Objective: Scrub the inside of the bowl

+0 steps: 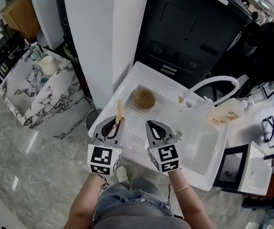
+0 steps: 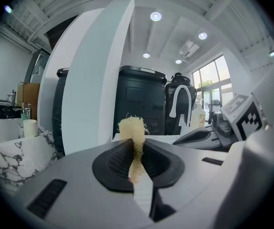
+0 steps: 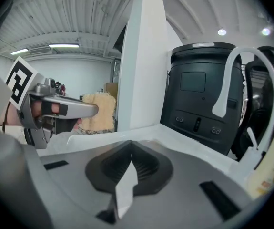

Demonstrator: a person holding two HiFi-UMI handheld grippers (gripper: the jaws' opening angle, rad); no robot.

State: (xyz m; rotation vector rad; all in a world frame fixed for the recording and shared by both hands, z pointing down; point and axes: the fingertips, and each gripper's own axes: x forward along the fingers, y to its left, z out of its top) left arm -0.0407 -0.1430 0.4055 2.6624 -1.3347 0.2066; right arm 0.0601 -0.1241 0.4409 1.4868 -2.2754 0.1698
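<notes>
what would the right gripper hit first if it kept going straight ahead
Probably the brown bowl on the drainboard, though the right gripper may pass above it; height is unclear.

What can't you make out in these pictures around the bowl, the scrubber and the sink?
Bowl: tiny in the head view, so its inside can't be judged; neither gripper view shows it.
Scrubber: its lower part hides between the left gripper's shut jaws, left gripper view.
Bottle label: too small to read, head view.
Small thing beside the right gripper: too small to name.
</notes>
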